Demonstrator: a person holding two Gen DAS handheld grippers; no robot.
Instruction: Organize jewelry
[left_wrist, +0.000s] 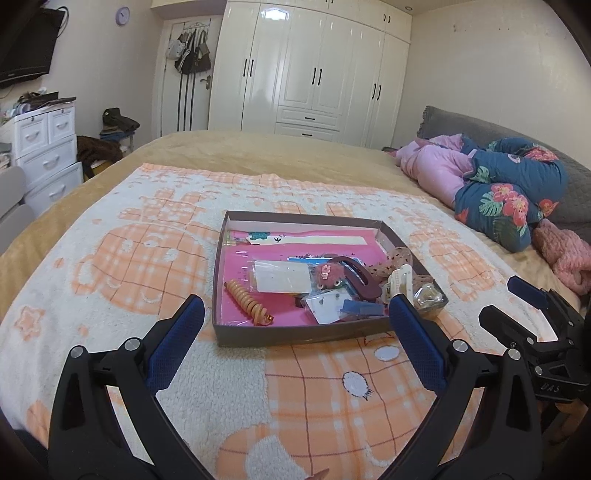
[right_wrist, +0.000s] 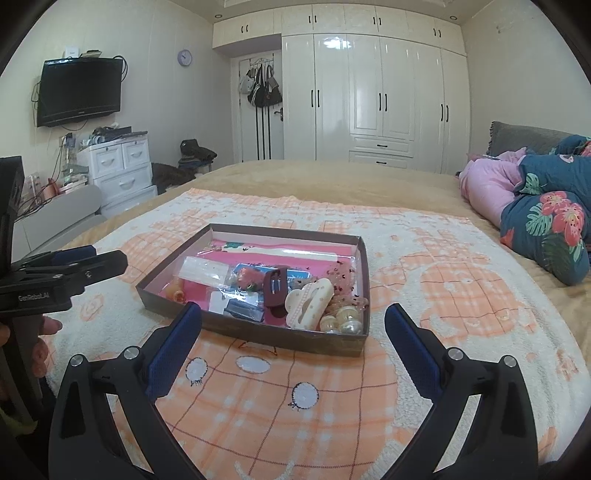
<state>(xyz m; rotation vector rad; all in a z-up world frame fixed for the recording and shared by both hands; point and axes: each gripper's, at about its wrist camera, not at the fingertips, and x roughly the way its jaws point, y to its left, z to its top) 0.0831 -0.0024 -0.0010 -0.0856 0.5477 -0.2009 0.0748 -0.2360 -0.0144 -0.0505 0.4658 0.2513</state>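
Both tools match: left gripper (left_wrist: 295, 314) and right gripper (right_wrist: 293, 319) have black plastic arms, round silver screws at the pivots and blue textured pads (left_wrist: 173, 350). "GenRobot.AI" is printed in white on the left one's side; bare fingers (right_wrist: 50, 326) beneath it.

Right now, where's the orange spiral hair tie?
In the left wrist view, the orange spiral hair tie lies in the box's near-left corner, left of the white card packet.
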